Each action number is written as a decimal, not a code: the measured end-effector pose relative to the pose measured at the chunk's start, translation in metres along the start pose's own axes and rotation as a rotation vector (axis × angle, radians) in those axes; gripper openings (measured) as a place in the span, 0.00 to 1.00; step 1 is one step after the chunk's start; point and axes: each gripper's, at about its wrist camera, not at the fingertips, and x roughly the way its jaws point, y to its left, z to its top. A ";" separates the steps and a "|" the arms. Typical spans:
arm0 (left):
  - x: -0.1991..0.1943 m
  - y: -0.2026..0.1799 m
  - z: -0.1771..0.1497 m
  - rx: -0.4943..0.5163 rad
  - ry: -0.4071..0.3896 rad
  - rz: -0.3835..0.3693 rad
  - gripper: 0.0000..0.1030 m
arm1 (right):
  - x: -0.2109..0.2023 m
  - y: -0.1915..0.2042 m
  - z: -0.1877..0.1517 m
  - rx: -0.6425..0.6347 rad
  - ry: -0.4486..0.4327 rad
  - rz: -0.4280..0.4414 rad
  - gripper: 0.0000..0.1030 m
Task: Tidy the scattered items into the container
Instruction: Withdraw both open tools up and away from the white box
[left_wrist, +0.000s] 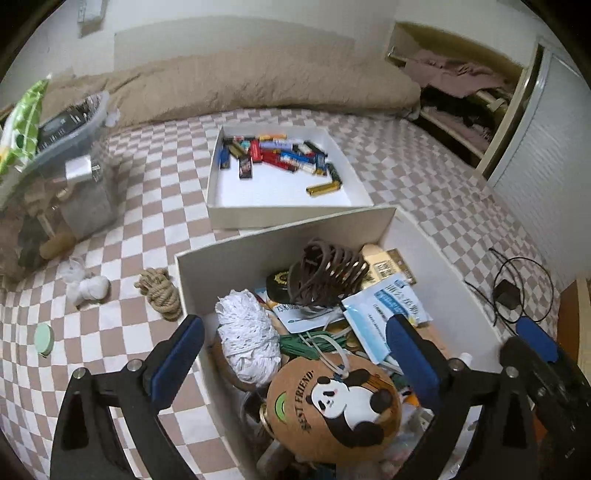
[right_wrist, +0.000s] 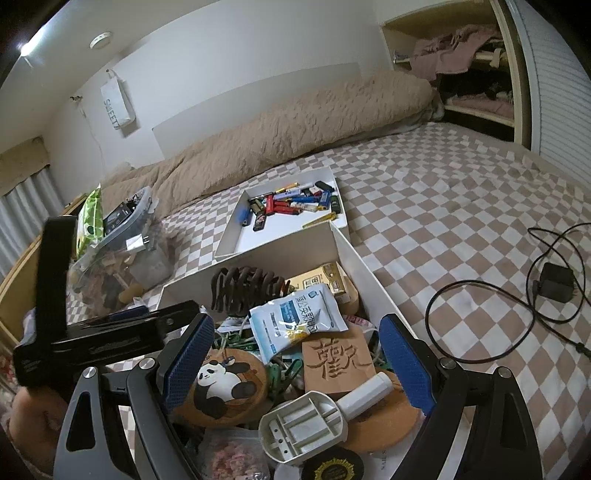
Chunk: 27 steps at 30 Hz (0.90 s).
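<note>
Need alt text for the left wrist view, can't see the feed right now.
The open left gripper hovers over a full white box holding a panda coaster and white yarn. A rope bundle and green lid lie outside on the checkered bedspread.

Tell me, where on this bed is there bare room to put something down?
The checked bedspread lies bare between the shallow lighter tray and the black charger. The tray's near half is free too. The big white box is crammed, and rope clutters its left.
</note>
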 end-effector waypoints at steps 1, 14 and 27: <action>-0.005 0.000 -0.001 0.007 -0.011 -0.002 0.97 | -0.002 0.002 0.001 -0.002 -0.006 -0.002 0.88; -0.070 0.018 -0.009 0.047 -0.152 0.032 1.00 | -0.038 0.031 0.002 -0.055 -0.109 -0.095 1.00; -0.117 0.050 -0.042 0.093 -0.278 0.095 1.00 | -0.056 0.063 -0.018 -0.131 -0.189 -0.113 1.00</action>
